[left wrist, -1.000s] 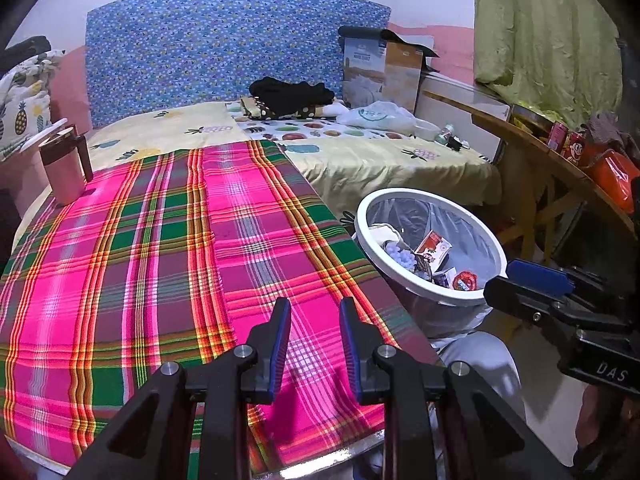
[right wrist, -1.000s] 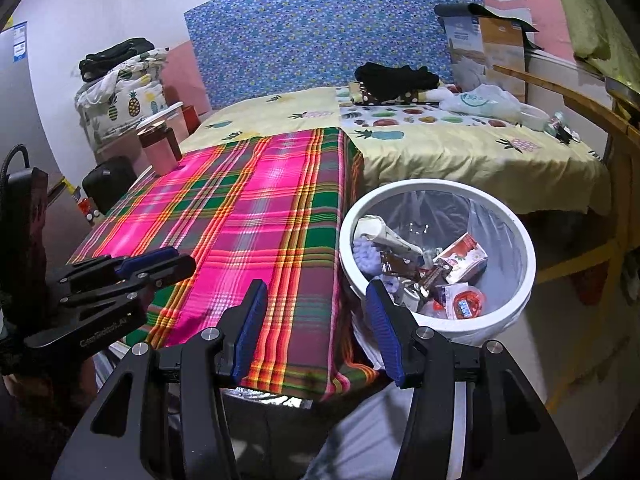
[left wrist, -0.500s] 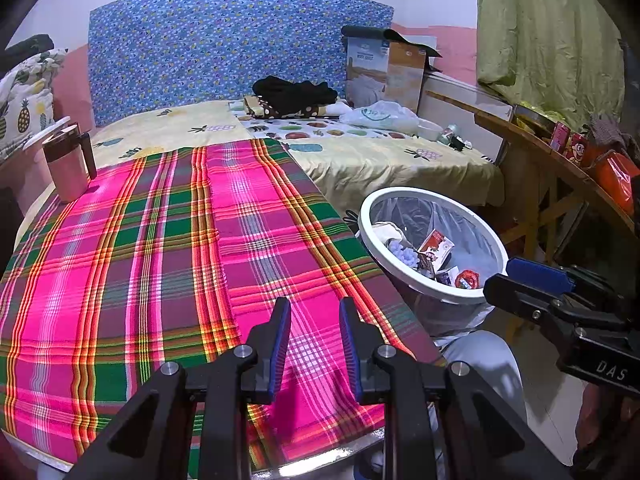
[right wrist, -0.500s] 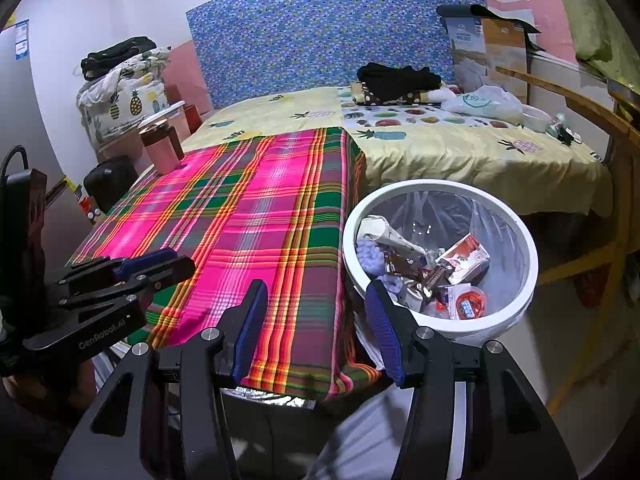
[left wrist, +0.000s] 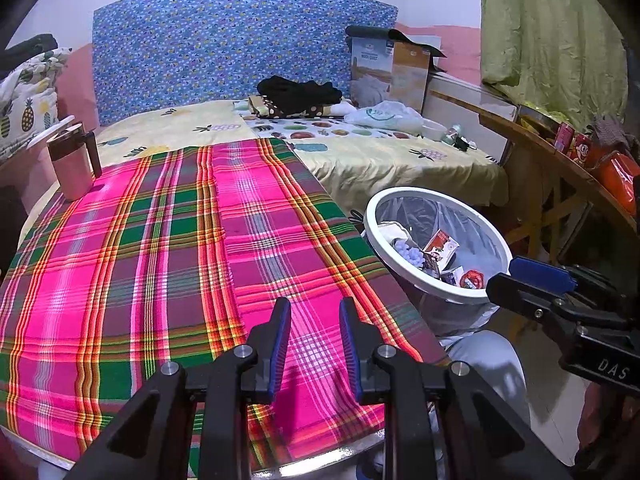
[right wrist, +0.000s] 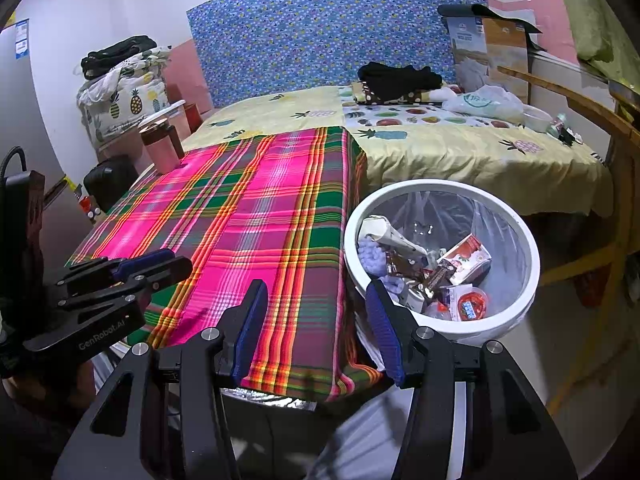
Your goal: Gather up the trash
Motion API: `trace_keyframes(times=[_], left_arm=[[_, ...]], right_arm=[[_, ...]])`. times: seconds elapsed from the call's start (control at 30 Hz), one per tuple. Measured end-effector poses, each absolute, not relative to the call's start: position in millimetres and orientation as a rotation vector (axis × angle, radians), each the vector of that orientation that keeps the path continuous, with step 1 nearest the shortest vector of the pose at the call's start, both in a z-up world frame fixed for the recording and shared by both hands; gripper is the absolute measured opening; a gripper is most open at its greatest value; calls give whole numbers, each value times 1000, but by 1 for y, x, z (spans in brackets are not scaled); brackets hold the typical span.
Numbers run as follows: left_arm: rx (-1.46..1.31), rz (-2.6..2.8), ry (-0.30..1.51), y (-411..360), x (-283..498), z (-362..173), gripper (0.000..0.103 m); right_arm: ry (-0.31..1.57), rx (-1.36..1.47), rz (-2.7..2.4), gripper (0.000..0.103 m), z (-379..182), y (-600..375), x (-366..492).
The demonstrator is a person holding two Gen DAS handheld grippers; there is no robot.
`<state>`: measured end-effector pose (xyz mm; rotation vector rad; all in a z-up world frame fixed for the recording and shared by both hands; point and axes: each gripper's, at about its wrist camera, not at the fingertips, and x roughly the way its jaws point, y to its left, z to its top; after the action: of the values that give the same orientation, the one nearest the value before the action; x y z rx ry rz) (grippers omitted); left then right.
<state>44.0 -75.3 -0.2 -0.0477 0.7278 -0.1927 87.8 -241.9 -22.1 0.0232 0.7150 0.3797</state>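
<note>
A round bench (left wrist: 120,280) carries a woven plaid cloth (left wrist: 168,248) in hot pink, green and orange stripes, lying flat and draping over the near edge, where a shiny metallic rim shows beneath. At the far left of the cloth stands a pink cylindrical mug (left wrist: 72,160) with a dark lid and handle.

Just beside the bench's right edge stands the white round bin (right wrist: 516,320), lined with a thin, crinkled clear bag. The trash (right wrist: 436,276) lies heaped inside it: a crumpled paper cone, a red-and-white carton, brown wrappers, a bluish fluffy clump and a small red-lidded cup.

The left gripper (left wrist: 314,320) hovers over the near part of the cloth; its blue ribbed fingers (left wrist: 280,336) stand a narrow gap apart with nothing between them. The right gripper (right wrist: 316,316) hangs over the bench's edge next to the bin, its fingers (right wrist: 382,324) spread wider and empty.

Behind the bench is a bed (left wrist: 380,156) under a yellow fruit-print sheet, with a blue floral headboard (left wrist: 240,44), a pile of dark clothes (left wrist: 300,92) and a cardboard box (left wrist: 400,72). A green curtain (left wrist: 552,32) hangs at the right above a wooden shelf of red packets
</note>
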Motion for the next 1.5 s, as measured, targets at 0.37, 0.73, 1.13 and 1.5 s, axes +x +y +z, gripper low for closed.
trace_keyframes(times=[0.37,0.73,1.13,1.5], left_arm=[[-45,-180,728,-74,44,1,25],[-46,-168,734,-74,43,1,25],[-47,-158,732,-74,43,1,25],[-35,-145,738,-77,41,1,25]], right_arm=[[715,24,379,53,-22,-242,88],[716,24,379,53,-22,-242,88],[716,24,379,53,-22,-242,88],[717,24,379,53,-22,-242,89]])
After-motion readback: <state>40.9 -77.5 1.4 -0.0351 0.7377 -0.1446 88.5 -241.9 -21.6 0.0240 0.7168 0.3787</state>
